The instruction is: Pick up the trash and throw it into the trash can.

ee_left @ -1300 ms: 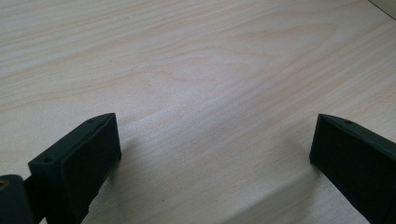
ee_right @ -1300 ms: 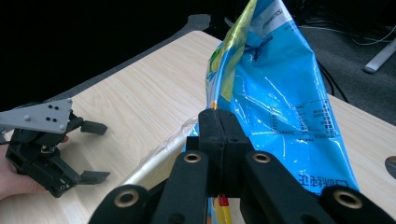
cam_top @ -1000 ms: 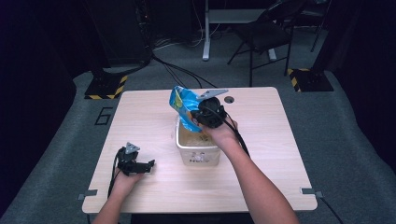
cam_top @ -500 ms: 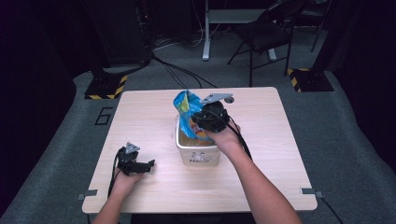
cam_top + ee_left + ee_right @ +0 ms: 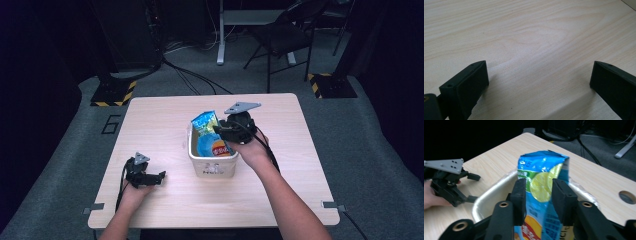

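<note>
The chip bag [image 5: 541, 192] stands upright in the white bin [image 5: 212, 167] at the middle of the table [image 5: 165, 115], its long axis vertical. The right claw [image 5: 539, 195] has just been opening; the bag stays between its jaws, released (pads look just apart). The left claw [image 5: 536, 82], open and empty, rests well apart on the table.

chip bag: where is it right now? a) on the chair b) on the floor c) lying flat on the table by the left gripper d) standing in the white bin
d: the blue chip bag stands upright inside the white bin, between the right gripper jaws, which have just been opening.
</note>
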